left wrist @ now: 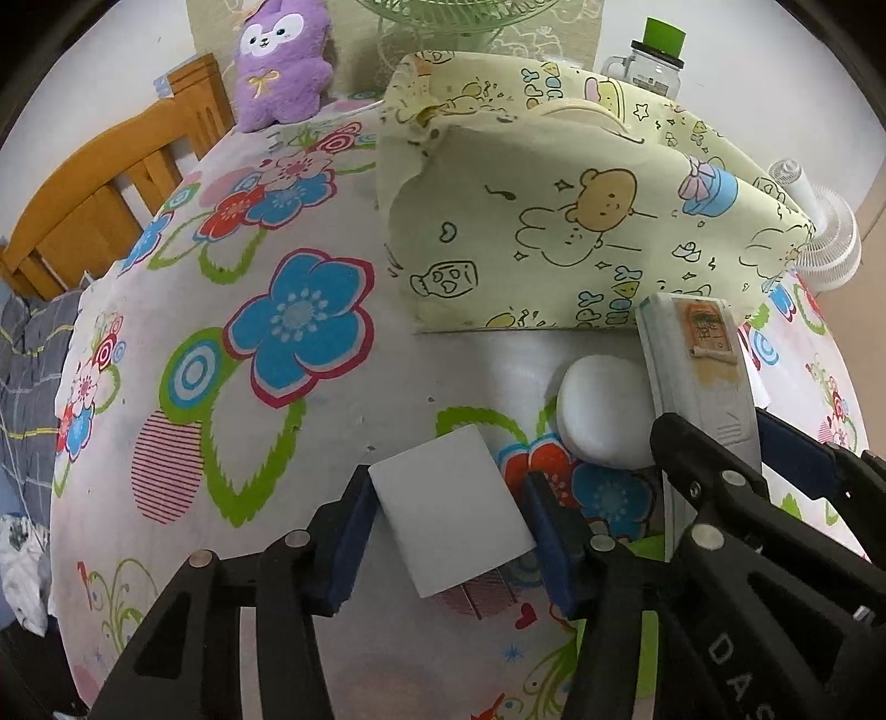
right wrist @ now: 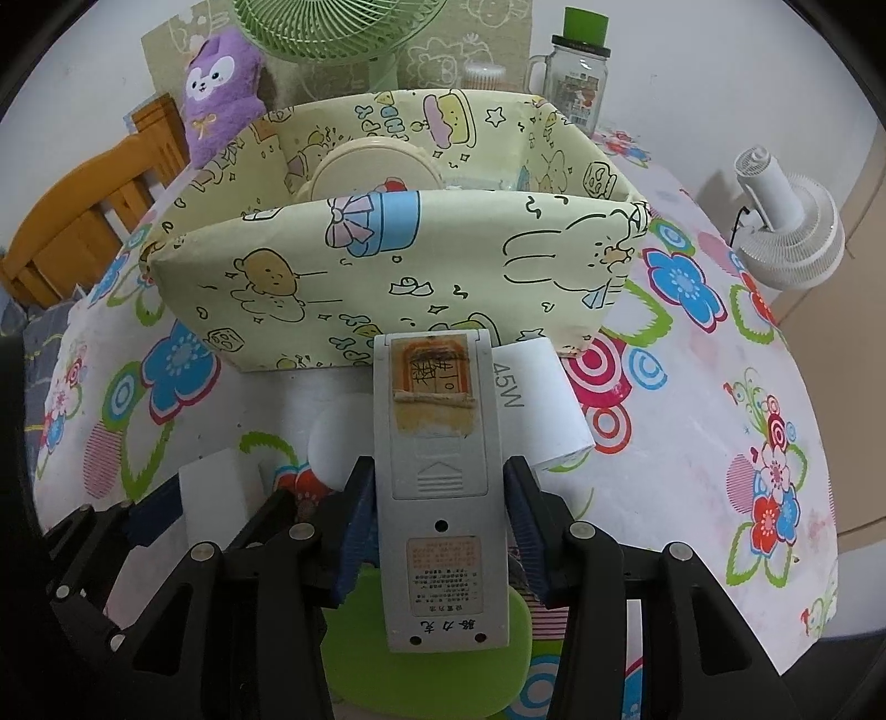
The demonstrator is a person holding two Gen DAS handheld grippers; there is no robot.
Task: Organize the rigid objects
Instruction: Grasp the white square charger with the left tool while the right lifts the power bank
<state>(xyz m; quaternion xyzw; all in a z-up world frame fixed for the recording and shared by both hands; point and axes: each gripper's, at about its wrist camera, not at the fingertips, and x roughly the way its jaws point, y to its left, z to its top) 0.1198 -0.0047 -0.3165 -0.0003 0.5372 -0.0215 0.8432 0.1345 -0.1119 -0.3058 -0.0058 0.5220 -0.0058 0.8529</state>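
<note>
Right wrist view: grey rectangular plastic remote control (right wrist: 440, 487), back side up with a worn yellowed label near its far end, lying between the blue pads of the right gripper (right wrist: 440, 531), pads pinching its long sides. Beside it on the right, a white cylindrical charger marked 45W (right wrist: 545, 401) lying on the floral tablecloth (right wrist: 720, 387); under its near end, a flat green plastic piece (right wrist: 426, 659). Left wrist view: white rectangular block (left wrist: 451, 509) sitting on the cloth between the blue pads of the left gripper (left wrist: 451, 531), pads at its two sides, apparently touching it; firmness of the grip impossible to tell. Just beyond, a white rounded oval case (left wrist: 603, 410) touching the remote's side. Farther back, a pale yellow cartoon-printed fabric storage box (right wrist: 387, 266) standing open, holding a round cream lid (right wrist: 376, 166). Behind it, a purple plush toy (right wrist: 221, 88), a green mesh fan (right wrist: 332, 27), a glass jar with green cap (right wrist: 576, 83), and a small white fan (right wrist: 792, 232) off to the right.
</note>
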